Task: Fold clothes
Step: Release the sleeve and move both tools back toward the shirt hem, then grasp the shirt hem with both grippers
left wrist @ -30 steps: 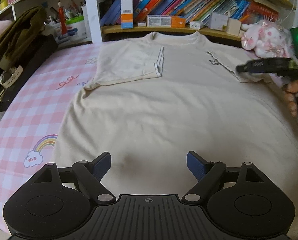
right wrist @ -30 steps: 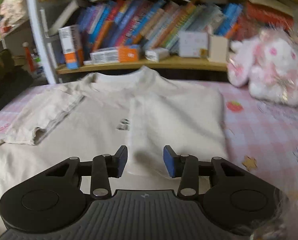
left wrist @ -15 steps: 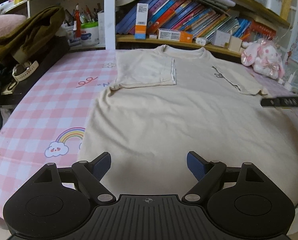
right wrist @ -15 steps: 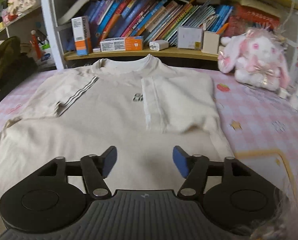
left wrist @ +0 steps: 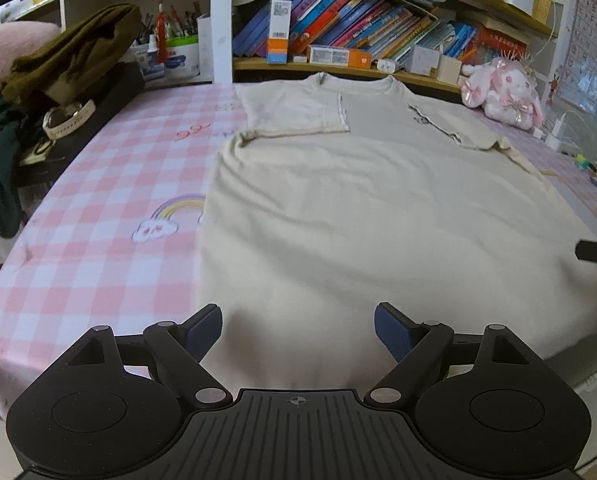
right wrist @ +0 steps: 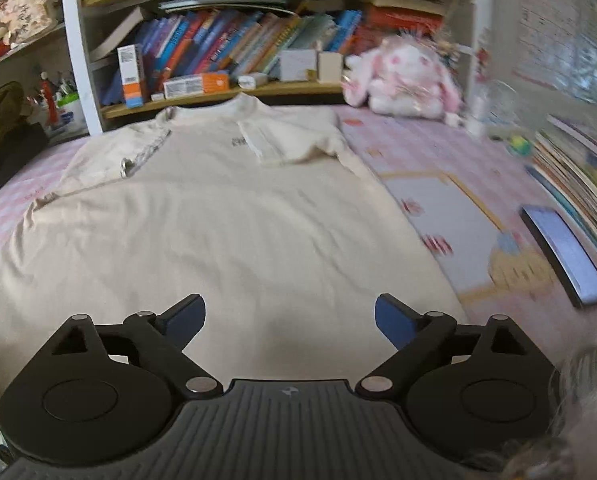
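right gripper [right wrist: 290, 316] pulled back from folded sleeve [right wrist: 294, 140] toward shirt [right wrist: 218, 240] hem, jaws just opened wide, nothing between, left gripper [left wrist: 298, 330] also backed off

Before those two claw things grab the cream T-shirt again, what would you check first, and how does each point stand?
1. Both sleeves of the cream T-shirt folded in over the chest: ok.
2. Left gripper open, nothing between its fingers: ok.
3. Right gripper open and empty, its jaws have just been opening: ok.
4. Shirt body lying flat on the pink checked tablecloth: ok, only light wrinkles.
5. Near hem of the shirt within sight for a grasp: cannot tell, the grippers hide it.
6. Dark phone lying off the shirt: ok.
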A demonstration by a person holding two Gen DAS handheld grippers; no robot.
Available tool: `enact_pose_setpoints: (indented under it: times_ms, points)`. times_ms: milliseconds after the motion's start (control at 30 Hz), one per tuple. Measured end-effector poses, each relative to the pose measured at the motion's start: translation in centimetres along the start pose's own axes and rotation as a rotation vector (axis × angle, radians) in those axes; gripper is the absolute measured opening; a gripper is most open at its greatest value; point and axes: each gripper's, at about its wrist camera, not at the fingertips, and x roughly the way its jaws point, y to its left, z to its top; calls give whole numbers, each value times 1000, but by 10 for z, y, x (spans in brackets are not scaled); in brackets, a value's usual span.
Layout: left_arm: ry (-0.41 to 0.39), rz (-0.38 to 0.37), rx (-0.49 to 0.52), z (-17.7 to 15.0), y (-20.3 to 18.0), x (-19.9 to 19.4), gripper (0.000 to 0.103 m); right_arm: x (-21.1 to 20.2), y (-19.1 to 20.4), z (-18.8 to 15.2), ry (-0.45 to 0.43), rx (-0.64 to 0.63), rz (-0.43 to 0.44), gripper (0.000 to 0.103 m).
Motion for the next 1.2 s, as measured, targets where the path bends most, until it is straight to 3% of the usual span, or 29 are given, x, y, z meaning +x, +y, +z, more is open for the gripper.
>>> enact_pose_setpoints:
  times_ms: [267, 600, 1200]
  points:
    - [8, -7, 9, -15, 1, -11, 86, -35, -6, -35, 5, 35, -62, 99]
    - [17, 23, -22, -26, 1, -20, 86, -49, -28, -50, 36, 99, -98, 99]
    - [113, 98, -211, -45, -1, -24, 83, -20, -104, -46, 126, 175, -6, 98]
